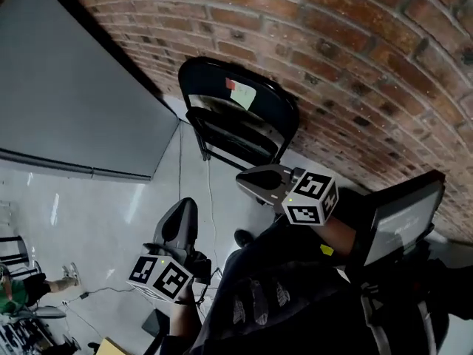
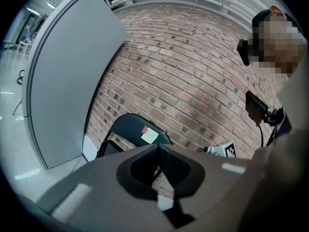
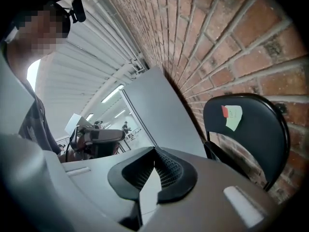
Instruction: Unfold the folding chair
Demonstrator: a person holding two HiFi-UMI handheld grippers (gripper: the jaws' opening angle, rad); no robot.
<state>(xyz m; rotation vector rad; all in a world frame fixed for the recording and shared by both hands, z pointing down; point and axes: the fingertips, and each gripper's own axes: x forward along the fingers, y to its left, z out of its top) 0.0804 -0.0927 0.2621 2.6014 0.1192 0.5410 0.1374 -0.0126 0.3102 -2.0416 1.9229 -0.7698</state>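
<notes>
2 grippers, the left gripper (image 1: 180, 214) and the right gripper (image 1: 248, 182), are hovering apart from the folding chair (image 1: 236, 117) in the head view. The chair is standing folded flat against the brick wall (image 1: 355, 43), probably stored that way.

In the left gripper view, the fingers are pressing together on nothing, with the chair ahead.

In the right gripper view, the fingers are likewise closed and empty, the chair sitting off to the right, likely awaiting the approach.

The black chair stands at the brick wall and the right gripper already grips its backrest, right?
Not quite: the right gripper is shut on nothing, short of the chair at the brick wall; the right gripper view shows it.
</notes>
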